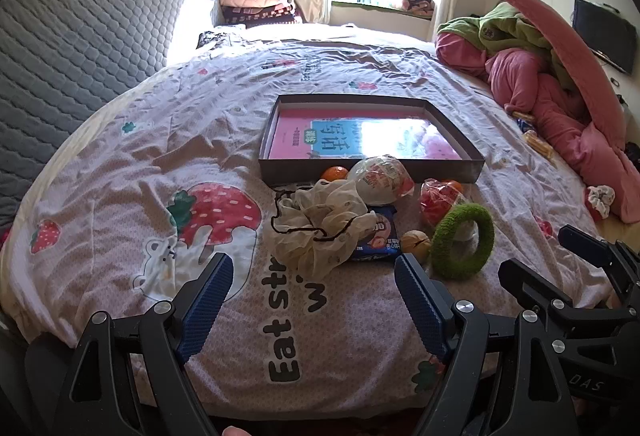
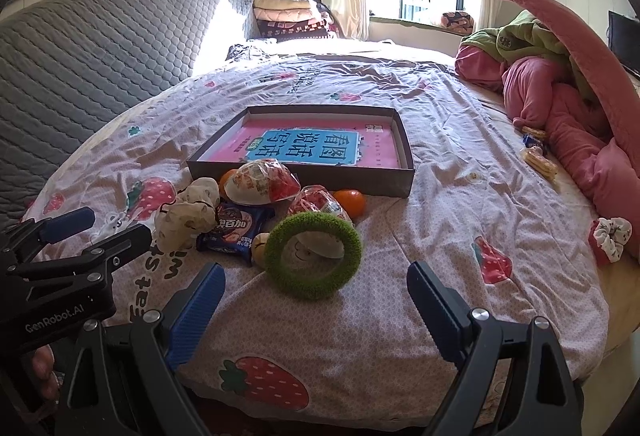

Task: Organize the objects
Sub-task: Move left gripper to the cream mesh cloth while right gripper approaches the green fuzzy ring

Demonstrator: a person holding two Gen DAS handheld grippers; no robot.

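Objects [image 2: 280, 220] on strawberry-print bedspread [image 2: 440, 244]

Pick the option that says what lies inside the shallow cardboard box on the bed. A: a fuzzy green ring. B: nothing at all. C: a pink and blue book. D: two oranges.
C: the box holds only a pink book with a blue title panel, while the green ring and the orange lie on the sheet in front of it.
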